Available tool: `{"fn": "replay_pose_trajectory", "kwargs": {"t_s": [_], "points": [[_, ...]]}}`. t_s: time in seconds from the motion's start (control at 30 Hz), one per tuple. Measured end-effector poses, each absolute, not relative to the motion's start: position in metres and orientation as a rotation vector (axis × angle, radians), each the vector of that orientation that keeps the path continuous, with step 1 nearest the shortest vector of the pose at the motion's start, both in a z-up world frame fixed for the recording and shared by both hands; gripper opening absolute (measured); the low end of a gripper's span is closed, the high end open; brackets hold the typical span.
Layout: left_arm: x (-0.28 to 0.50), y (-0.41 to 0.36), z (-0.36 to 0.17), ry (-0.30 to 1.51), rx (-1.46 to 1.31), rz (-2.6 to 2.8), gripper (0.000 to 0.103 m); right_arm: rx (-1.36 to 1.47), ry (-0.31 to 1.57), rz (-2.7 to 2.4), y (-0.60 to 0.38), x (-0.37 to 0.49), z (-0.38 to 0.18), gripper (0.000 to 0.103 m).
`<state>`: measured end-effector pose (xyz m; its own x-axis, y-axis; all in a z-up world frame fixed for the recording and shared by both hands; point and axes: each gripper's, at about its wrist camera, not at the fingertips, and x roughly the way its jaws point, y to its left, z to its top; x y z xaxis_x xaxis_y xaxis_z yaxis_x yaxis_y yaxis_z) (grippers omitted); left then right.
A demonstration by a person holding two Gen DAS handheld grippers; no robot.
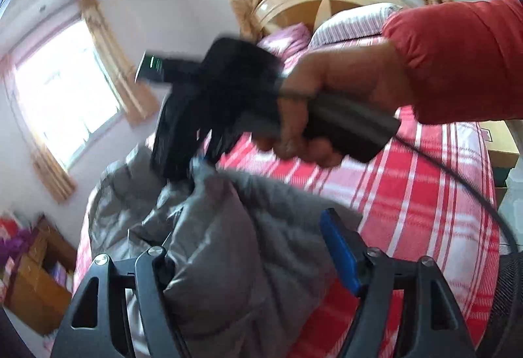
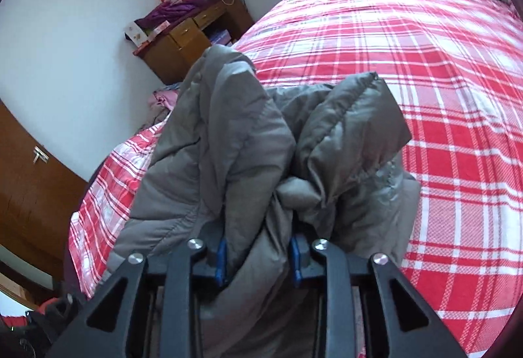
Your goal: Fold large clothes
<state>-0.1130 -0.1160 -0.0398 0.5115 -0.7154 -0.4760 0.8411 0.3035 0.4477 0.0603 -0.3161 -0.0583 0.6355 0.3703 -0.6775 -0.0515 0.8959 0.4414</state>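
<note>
Lifting seems to be the step in hand: the grey quilted puffer coat (image 1: 209, 227) is bunched up off the red-and-white checked bedspread (image 1: 408, 194), carried by both tools, so I judge a fold is being brought over rather than finished. Starting at the left, the left tool (image 1: 258, 256) has a thick wad of the padded fabric filling the gap between its fingers; the blue pad on one side stands a little clear of the cloth while the other finger is buried in it, so whether it is truly pinching or merely cradling the coat cannot be told. Further right in the same view, the person's hand (image 1: 327, 103), in a red sleeve, grips the handle of the other tool, which is blurred. From the right wrist view, the right tool (image 2: 258, 263) is clamped on a gathered ridge of the coat, both blue pads pressed against the fabric, with two puffy lobes of cloth rising ahead of it and hiding whatever lies below. Beyond, a brown wooden desk (image 2: 193, 41) stands against the wall beside the bed. The next move, as I read it, calls for carrying the held edges across together, level with one another, and lowering the coat flat on the bedspread before letting go, since slippery padding may spring back open.
</note>
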Motion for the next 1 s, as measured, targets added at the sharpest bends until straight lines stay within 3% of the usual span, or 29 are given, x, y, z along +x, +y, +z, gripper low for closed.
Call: {"fn": "replay_pose_trajectory", "kwargs": {"t_s": [0.23,0.5,0.63,0.73,0.83,1.0], "points": [[-0.130,-0.105,-0.019,0.057,0.705,-1.014,0.072,0.472,0.878,0.261,-0.341,0.055,-0.075,0.032],[-0.032,0.007,0.026,0.354,0.080,-0.872,0.073,0.536,0.843,0.259,-0.347,0.057,-0.078,0.030],[0.039,0.039,0.023,0.499,-0.124,-0.690,0.074,0.717,0.715,0.455,-0.347,0.062,-0.062,0.028],[0.069,0.030,0.013,0.566,-0.193,-0.689,0.074,0.856,0.671,0.541,-0.355,0.063,-0.071,0.028],[0.090,0.010,-0.003,0.670,-0.233,-0.691,0.074,0.922,0.748,0.479,-0.369,0.060,-0.106,0.027],[0.072,-0.050,-0.011,0.705,-0.119,-0.750,0.074,1.062,0.753,0.407,-0.409,0.033,-0.153,0.023]]}}
